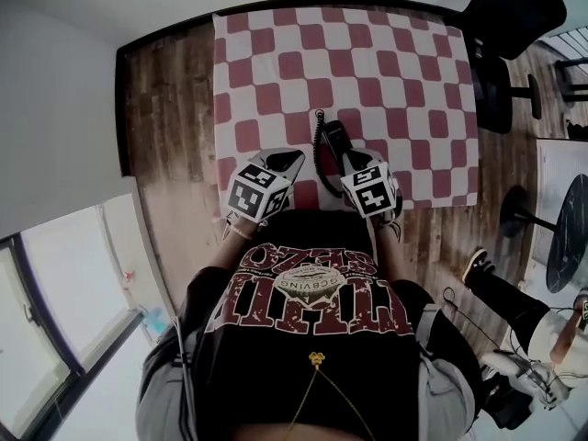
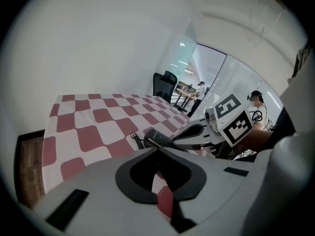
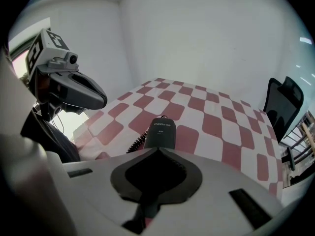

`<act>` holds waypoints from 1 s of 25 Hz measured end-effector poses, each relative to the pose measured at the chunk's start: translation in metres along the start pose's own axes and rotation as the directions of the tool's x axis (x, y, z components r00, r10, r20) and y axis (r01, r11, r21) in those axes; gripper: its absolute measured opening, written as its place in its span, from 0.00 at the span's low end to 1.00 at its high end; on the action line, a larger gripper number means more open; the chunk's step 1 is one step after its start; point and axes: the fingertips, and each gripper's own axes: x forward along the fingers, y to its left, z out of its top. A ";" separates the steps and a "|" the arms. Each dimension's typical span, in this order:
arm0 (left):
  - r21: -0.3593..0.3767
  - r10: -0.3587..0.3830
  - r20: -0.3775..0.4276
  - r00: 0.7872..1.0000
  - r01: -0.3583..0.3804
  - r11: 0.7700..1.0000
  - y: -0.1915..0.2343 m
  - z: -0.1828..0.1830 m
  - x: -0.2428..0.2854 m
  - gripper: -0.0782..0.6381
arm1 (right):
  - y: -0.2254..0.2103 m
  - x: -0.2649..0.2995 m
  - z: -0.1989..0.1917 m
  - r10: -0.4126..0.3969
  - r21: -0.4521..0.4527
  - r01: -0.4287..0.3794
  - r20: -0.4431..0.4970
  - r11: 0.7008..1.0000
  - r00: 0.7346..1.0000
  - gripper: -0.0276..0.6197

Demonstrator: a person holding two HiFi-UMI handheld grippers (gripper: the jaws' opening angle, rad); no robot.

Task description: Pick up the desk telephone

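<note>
The black telephone handset (image 1: 333, 139) lies on the red-and-white checked tablecloth (image 1: 367, 72) near its front edge, with its coiled cord (image 1: 318, 150) on its left. Both grippers hover just in front of it. My left gripper (image 1: 294, 159) is to the left of the handset with its jaw tips together and nothing between them. My right gripper (image 1: 349, 161) is at the handset's near end, also shut and empty. In the right gripper view the handset (image 3: 160, 131) runs straight ahead from my closed jaw tips (image 3: 157, 150). In the left gripper view the handset (image 2: 156, 137) lies just past my tips (image 2: 157, 149), with the right gripper (image 2: 194, 132) beside it.
A black office chair (image 1: 511, 12) and a stool base (image 1: 514, 90) stand past the table's right end. A seated person's leg (image 1: 501, 292) and a dark round table (image 1: 570, 232) are at the right. Wooden floor (image 1: 165, 136) lies left of the table.
</note>
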 end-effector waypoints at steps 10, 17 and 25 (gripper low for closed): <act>-0.010 -0.052 -0.016 0.999 0.052 0.999 -0.003 0.001 0.011 0.12 | -0.006 -0.003 0.001 0.009 0.051 -0.010 0.009 0.999 1.000 0.19; -0.040 -0.054 -0.016 0.998 0.054 0.998 0.001 -0.002 0.011 0.12 | -0.003 0.006 0.006 0.064 0.143 -0.070 0.040 0.987 0.997 0.39; -0.055 -0.059 -0.021 0.998 0.058 0.997 0.003 -0.005 0.010 0.12 | 0.002 0.027 0.000 0.050 0.136 -0.048 -0.009 0.990 0.999 0.44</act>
